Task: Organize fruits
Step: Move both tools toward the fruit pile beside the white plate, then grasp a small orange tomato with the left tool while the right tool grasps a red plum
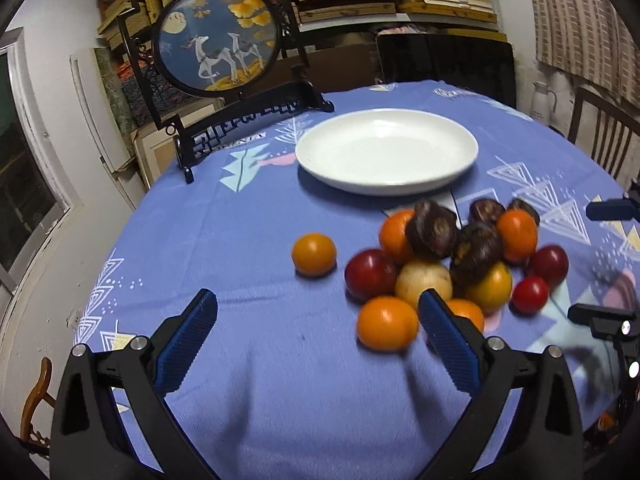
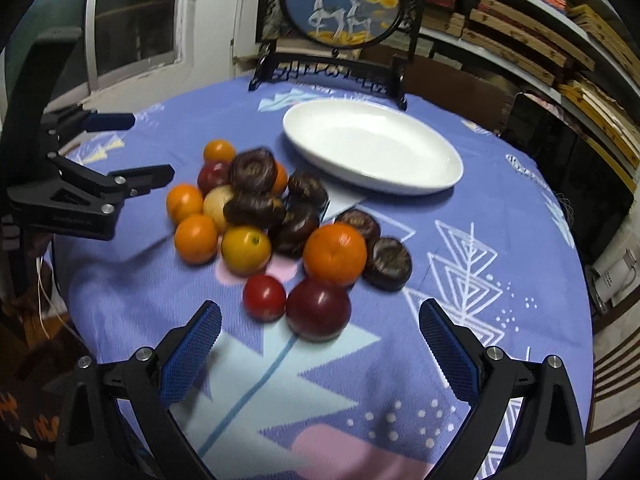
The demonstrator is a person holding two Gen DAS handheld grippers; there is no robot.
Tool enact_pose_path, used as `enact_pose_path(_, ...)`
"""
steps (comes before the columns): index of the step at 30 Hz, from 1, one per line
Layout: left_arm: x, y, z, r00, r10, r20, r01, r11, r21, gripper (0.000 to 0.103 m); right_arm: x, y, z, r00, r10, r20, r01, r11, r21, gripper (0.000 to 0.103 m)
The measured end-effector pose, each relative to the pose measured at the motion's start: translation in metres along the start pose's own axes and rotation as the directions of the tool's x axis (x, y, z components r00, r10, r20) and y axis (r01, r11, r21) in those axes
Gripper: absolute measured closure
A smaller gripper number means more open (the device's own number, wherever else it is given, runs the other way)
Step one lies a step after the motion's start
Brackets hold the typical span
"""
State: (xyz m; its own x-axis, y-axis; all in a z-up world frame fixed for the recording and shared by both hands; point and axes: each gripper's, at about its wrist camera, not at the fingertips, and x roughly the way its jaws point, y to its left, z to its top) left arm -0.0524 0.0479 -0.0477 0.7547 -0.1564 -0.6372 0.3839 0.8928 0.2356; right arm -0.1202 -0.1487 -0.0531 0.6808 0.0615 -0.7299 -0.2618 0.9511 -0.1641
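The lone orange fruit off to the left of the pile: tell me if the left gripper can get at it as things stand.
Probably yes. The left gripper is open, the lone orange fruit sits apart from the pile just ahead of it, and only bare tablecloth lies between them.

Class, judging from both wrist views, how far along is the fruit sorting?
Nothing is done: the white plate is bare. Nothing is in hand: the left hand-held gripper and right hand-held gripper are open. All the fruit pile remains on the tablecloth.
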Motion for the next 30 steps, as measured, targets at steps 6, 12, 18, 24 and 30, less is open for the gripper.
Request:
enact_pose_path(6, 0.004, 0.004, -0.010, 0.999, -0.010, -0.042, 0.011, 1.000, 0.010, 0.004, 0.007, -0.010, -0.010, 0.999, 0.002, -0.052, -0.002, 1.000, 0.002, 0.011)
enact_pose_path(12, 0.007, 0.006, -0.017, 0.997, -0.017, -0.074, 0.018, 1.000, 0.015, 0.004, 0.019, -0.019, -0.013, 0.994, 0.017, -0.105, -0.016, 1.000, 0.005, 0.031)
enact_pose_path(18, 0.006, 0.005, -0.015, 0.996, -0.037, -0.081, 0.038, 0.999, 0.006, 0.004, 0.036, -0.013, -0.003, 0.988, 0.073, -0.136, -0.076, 0.997, -0.018, 0.051)
enact_pose_path(24, 0.009, 0.005, -0.015, 0.993, -0.071, -0.098, 0.070, 0.998, -0.005, 0.004, 0.034, -0.015, -0.003, 0.981, 0.142, -0.131, -0.142, 0.990, 0.009, 0.064)
enact_pose_path(30, 0.028, -0.010, -0.011, 0.984, -0.099, -0.149, 0.096, 0.995, -0.021, 0.004, 0.024, -0.028, -0.001, 0.984, 0.129, -0.120, -0.123, 0.991, 0.058, 0.064)
